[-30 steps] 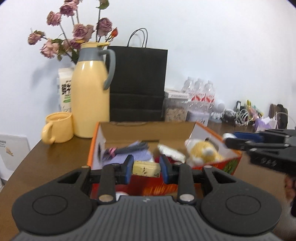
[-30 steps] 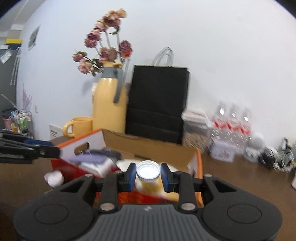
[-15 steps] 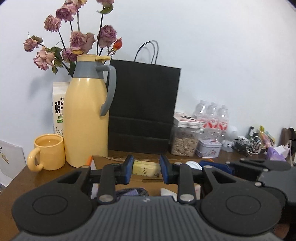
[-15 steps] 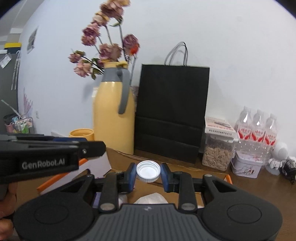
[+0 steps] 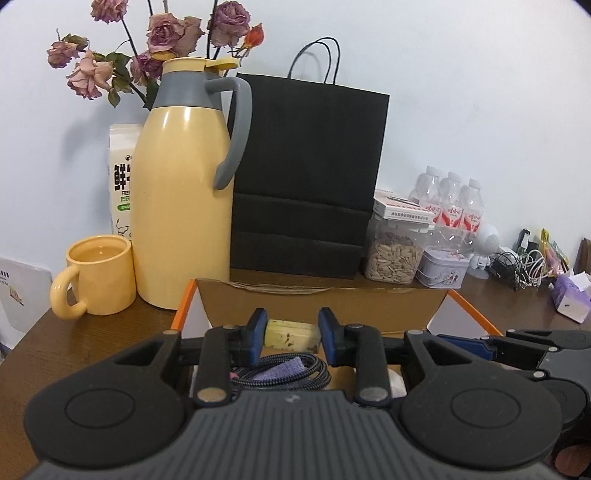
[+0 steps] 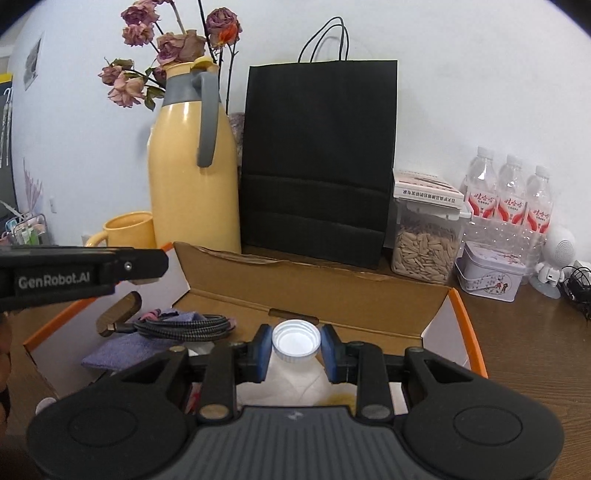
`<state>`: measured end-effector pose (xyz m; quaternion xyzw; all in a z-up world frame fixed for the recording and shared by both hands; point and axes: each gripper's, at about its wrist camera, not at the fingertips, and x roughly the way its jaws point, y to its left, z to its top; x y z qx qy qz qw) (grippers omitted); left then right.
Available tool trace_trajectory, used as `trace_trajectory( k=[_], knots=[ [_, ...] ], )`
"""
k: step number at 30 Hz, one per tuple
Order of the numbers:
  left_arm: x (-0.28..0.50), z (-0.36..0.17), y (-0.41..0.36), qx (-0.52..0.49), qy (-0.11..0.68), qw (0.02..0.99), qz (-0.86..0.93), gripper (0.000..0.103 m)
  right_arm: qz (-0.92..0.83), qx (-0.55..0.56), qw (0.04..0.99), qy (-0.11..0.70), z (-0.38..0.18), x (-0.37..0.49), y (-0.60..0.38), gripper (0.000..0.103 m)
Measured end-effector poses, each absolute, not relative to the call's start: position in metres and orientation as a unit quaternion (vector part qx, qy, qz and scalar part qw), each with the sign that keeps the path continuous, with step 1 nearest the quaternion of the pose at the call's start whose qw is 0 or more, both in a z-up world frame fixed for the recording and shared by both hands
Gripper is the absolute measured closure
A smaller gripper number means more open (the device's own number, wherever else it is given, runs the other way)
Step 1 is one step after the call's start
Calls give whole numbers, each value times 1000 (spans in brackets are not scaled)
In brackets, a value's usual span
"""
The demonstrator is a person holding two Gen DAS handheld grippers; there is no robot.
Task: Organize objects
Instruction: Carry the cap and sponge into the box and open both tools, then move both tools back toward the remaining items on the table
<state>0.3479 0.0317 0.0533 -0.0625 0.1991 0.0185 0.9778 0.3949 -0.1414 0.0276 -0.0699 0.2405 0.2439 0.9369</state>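
Left hand-held gripper [image 5: 291,332]: one, blue pads pinching a pale yellow speckled rectangular block [image 5: 290,334], held above the open orange-edged cardboard box [image 5: 321,306].
Right hand-held gripper [image 6: 295,349]: one, blue pads pinching a white ribbed plastic bottle cap [image 6: 296,342], hollow side toward the camera, above the same box, in from its 3 o'clock wall.
Inside the box: one braided dark cable [image 6: 181,328] lying on one purple-grey cloth [image 6: 125,350] toward 9 o'clock; white crumpled paper [image 6: 291,384] below the cap.
At 12 o'clock beyond the box: one black paper bag with cord handles [image 6: 321,162].
At 10 o'clock: one tall yellow thermos jug with grey collar and handle [image 5: 184,192]; one yellow ceramic mug [image 5: 98,277]; one white carton [image 5: 122,181].
At 2 o'clock: one clear seed-filled container [image 6: 424,247]; three clear water bottles with red labels [image 6: 511,199]; one lilac tin [image 6: 491,275].
Dried roses [image 5: 162,33]: several, stems hidden behind the jug.
Hard to make out: block's far end hidden by pad; carton mostly behind jug; cable tangle at desk [image 6: 524,339] edge, 3 o'clock.
Writing: "GenRobot.AI" on the left gripper's side in the right view; "FRES", cut off, on carton; bottle labels unreadable.
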Motion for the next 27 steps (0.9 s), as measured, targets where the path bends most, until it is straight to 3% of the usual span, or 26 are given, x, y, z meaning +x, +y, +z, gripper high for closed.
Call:
trace_trajectory(
  k=[3,5,6,7,9,11,12,27],
  knots=[
    [348,53,30,-61,203,977,21,71,241,-70,937,245,27,395,-142,74],
    [348,53,30,-61,202,977,23,65,241,-66,937,246,27,395,-143,56],
    [348,53,30,-61,202,977,23,56,240,-63,937,247,27,396,-144,32],
    [348,53,29,-60,202,977,25,48,239,-63,937,248,27,396,-144,21],
    [348,53,28,-56,198,978,32,22,238,-63,937,248,27,396,-144,18],
    [347,53,28,-55,192,979,37,8,234,-63,937,251,27,396,-144,11],
    [346,53,28,-55,190,980,40,1,230,-63,938,251,27,396,-144,0],
    [336,61,28,-56,167,983,44,0,228,-55,946,226,40,387,-153,0]
  ],
)
